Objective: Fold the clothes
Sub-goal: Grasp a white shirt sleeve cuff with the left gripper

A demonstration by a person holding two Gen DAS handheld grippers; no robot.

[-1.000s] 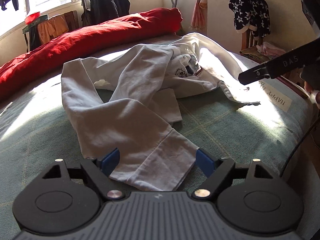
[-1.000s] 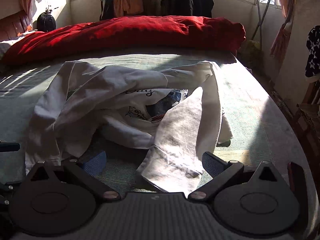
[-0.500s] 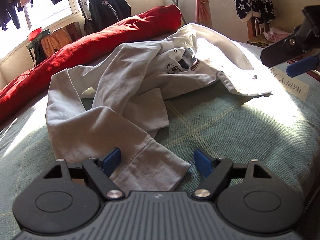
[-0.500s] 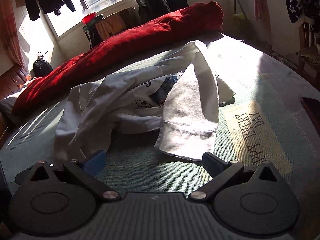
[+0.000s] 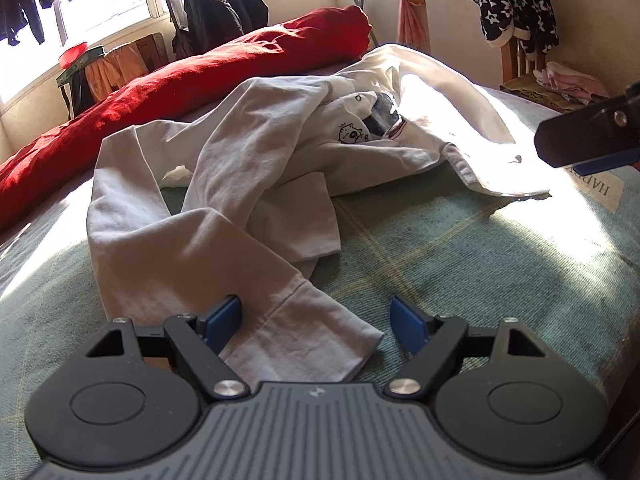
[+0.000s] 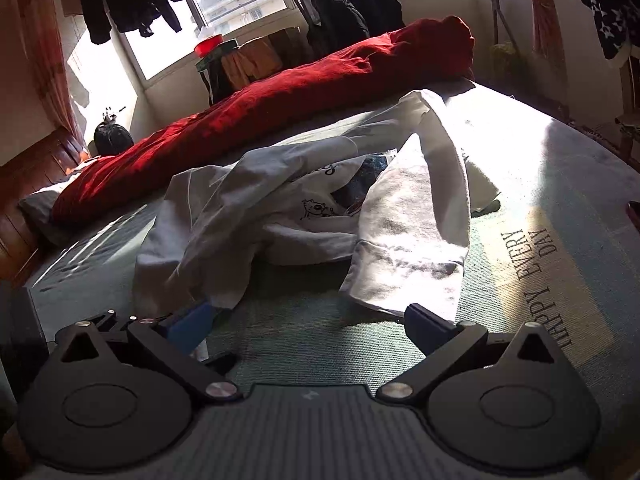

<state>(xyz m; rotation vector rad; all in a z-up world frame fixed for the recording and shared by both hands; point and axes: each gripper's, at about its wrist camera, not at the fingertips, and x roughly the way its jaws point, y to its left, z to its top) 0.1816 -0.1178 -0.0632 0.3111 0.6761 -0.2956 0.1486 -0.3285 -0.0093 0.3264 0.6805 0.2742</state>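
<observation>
Cuff (image 5: 304, 340) of the crumpled sweatshirt (image 5: 256, 184) lies between the left claw (image 5: 316, 322) pads, released; right claw (image 6: 308, 326), also released, probably sits farther off.

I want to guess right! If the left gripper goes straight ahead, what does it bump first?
Probably the sleeve cuff. It already lies between the open left gripper fingers, on the bed. How far forward is hard to judge.

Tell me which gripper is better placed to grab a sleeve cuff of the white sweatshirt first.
Left. The left gripper is open with a sleeve cuff lying between its fingers. The right gripper is open over bare bedspread.
</observation>
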